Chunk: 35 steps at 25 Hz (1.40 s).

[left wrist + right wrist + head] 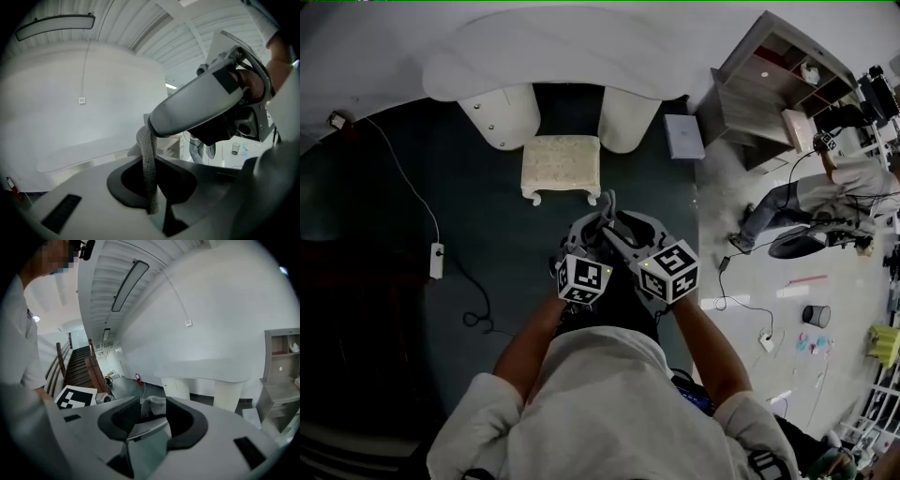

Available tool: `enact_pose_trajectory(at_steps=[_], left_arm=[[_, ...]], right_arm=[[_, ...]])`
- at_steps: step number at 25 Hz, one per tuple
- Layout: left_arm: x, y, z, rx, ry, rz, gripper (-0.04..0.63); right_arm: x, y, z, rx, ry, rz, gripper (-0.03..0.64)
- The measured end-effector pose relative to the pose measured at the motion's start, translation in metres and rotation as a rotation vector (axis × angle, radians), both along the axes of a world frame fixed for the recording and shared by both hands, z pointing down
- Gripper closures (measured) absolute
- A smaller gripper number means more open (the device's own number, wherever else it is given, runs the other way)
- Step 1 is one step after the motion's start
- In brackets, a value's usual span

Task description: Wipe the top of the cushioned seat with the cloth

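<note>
Left gripper (154,208) clamps the grey cloth (147,159); right gripper (149,423) gapes around it. The cloth is best laid flat on the cushioned stool (561,161) before wiping.

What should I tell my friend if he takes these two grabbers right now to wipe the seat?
Left gripper: fingers look shut on the cloth, pinching one end.
Right gripper: open, with the cloth's other end bunched between its fingers, not squeezed.
Seat: on the floor ahead, by the white table. Both grippers are close together, short of it.
Done: the cloth is in hand.
Left: bring the cloth down onto the seat top and wipe. No wiping has begun.
</note>
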<state>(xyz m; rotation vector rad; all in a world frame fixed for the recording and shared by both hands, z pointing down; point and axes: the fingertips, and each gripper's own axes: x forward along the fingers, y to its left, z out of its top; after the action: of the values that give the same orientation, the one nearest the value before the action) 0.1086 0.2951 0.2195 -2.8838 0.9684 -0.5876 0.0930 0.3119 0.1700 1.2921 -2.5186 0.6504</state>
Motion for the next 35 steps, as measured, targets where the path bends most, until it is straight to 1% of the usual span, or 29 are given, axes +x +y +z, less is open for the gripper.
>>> enact_pose_trajectory(at_steps=[3, 6, 8, 11, 12, 14, 15, 16, 19, 21, 25, 29, 32, 35], left_arm=[[0.011, -0.027, 0.004, 0.022, -0.016, 0.007, 0.560], [0.026, -0.054, 0.009, 0.036, -0.025, 0.025, 0.560], [0.039, -0.069, 0.017, 0.025, -0.026, 0.040, 0.560], [0.061, -0.090, 0.034, -0.005, -0.053, 0.041, 0.560], [0.068, -0.097, 0.039, -0.018, -0.062, 0.035, 0.560], [0.081, -0.114, 0.051, -0.046, -0.079, 0.022, 0.560], [0.088, -0.122, 0.058, -0.059, -0.091, 0.017, 0.560], [0.095, -0.131, 0.065, -0.072, -0.105, 0.012, 0.560], [0.113, -0.158, 0.089, -0.102, -0.149, 0.001, 0.560], [0.126, -0.174, 0.108, -0.120, -0.156, 0.003, 0.560], [0.143, -0.195, 0.144, -0.197, -0.111, 0.026, 0.559], [0.154, -0.213, 0.189, -0.232, -0.137, 0.053, 0.545], [0.155, -0.223, 0.231, -0.296, -0.155, 0.054, 0.512], [0.148, -0.231, 0.267, -0.346, -0.184, 0.051, 0.509]], right_arm=[[0.009, -0.029, 0.014, -0.042, -0.006, -0.016, 0.448], [0.021, -0.062, 0.026, -0.074, -0.034, -0.036, 0.440], [0.029, -0.083, 0.036, -0.091, -0.033, -0.051, 0.439], [0.047, -0.112, 0.053, -0.124, -0.009, -0.054, 0.442], [0.056, -0.122, 0.059, -0.130, -0.006, -0.050, 0.458], [0.074, -0.140, 0.071, -0.139, -0.010, -0.034, 0.533], [0.082, -0.149, 0.078, -0.145, -0.017, -0.028, 0.556], [0.090, -0.158, 0.085, -0.149, -0.022, -0.023, 0.569], [0.111, -0.184, 0.108, -0.152, -0.022, -0.008, 0.581], [0.126, -0.201, 0.125, -0.149, -0.034, 0.021, 0.585], [0.152, -0.225, 0.163, -0.159, -0.090, 0.114, 0.589], [0.174, -0.243, 0.209, -0.176, -0.121, 0.194, 0.591], [0.190, -0.252, 0.248, -0.191, -0.132, 0.252, 0.589], [0.205, -0.262, 0.285, -0.204, -0.130, 0.307, 0.591]])
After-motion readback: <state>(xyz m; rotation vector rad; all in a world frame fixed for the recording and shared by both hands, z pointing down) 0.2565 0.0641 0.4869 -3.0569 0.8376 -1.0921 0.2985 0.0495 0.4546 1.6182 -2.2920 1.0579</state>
